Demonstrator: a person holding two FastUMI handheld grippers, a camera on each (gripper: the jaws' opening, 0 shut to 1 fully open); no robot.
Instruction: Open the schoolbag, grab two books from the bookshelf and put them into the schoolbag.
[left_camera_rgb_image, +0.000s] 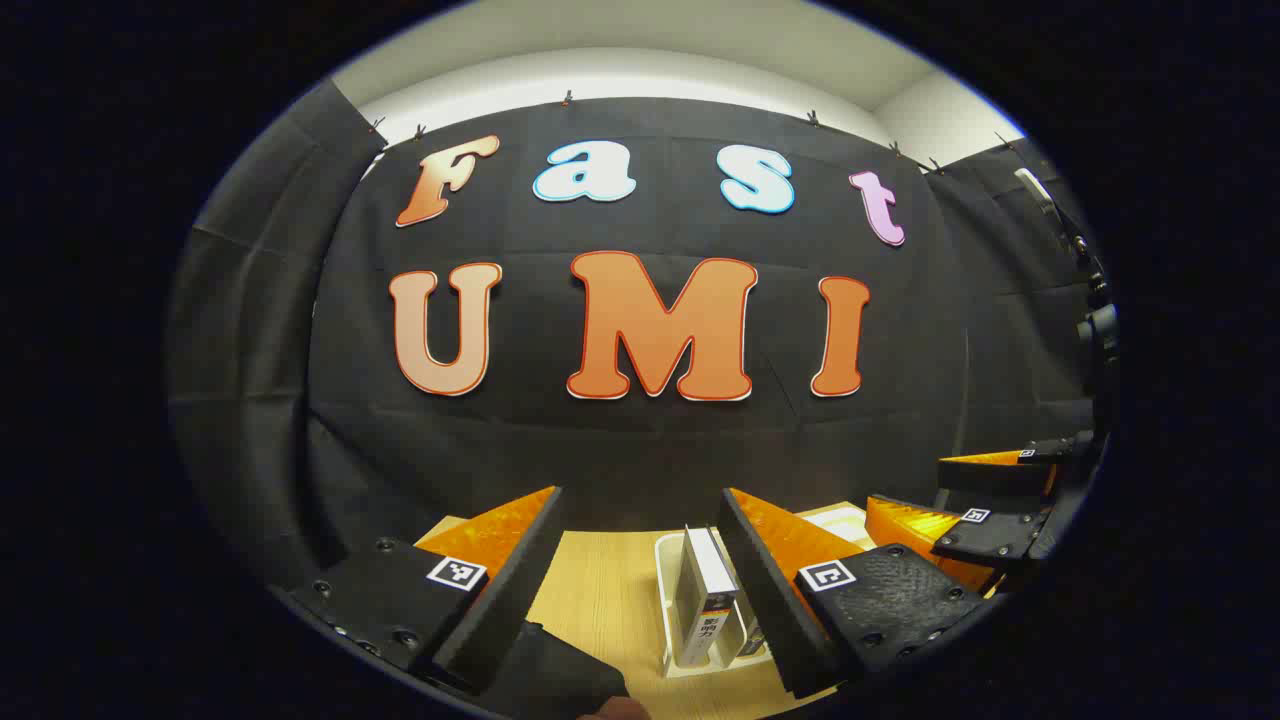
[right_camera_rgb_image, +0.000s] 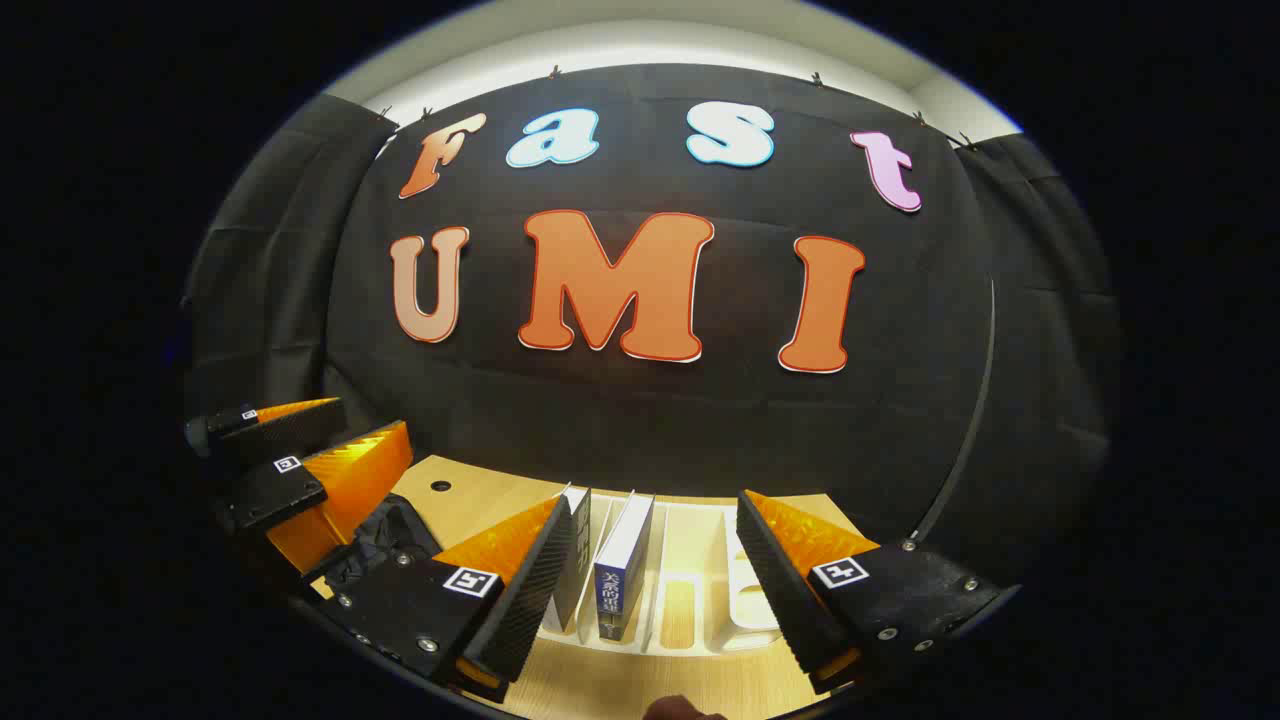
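My left gripper (left_camera_rgb_image: 641, 495) stands open above the wooden table (left_camera_rgb_image: 600, 600), nothing between its fingers. Past them a white bookshelf rack (left_camera_rgb_image: 668, 600) holds an upright book with a pale spine (left_camera_rgb_image: 705, 600). A black piece of the schoolbag (left_camera_rgb_image: 560, 675) lies under the left finger. My right gripper (right_camera_rgb_image: 655, 498) is also open and empty, facing the rack (right_camera_rgb_image: 700, 600), where a dark book (right_camera_rgb_image: 572, 565) and a blue-and-white book (right_camera_rgb_image: 622, 565) stand upright. The schoolbag (right_camera_rgb_image: 385, 540) lies to the left of the rack, below the left gripper (right_camera_rgb_image: 375, 413). The right gripper (left_camera_rgb_image: 905, 482) shows at the right of the left gripper view.
The black cloth wall (right_camera_rgb_image: 650, 420) hangs close behind the table (right_camera_rgb_image: 470, 500). A white flat thing (left_camera_rgb_image: 835, 520) lies at the table's far side behind the rack. Several rack slots to the right of the books hold nothing.
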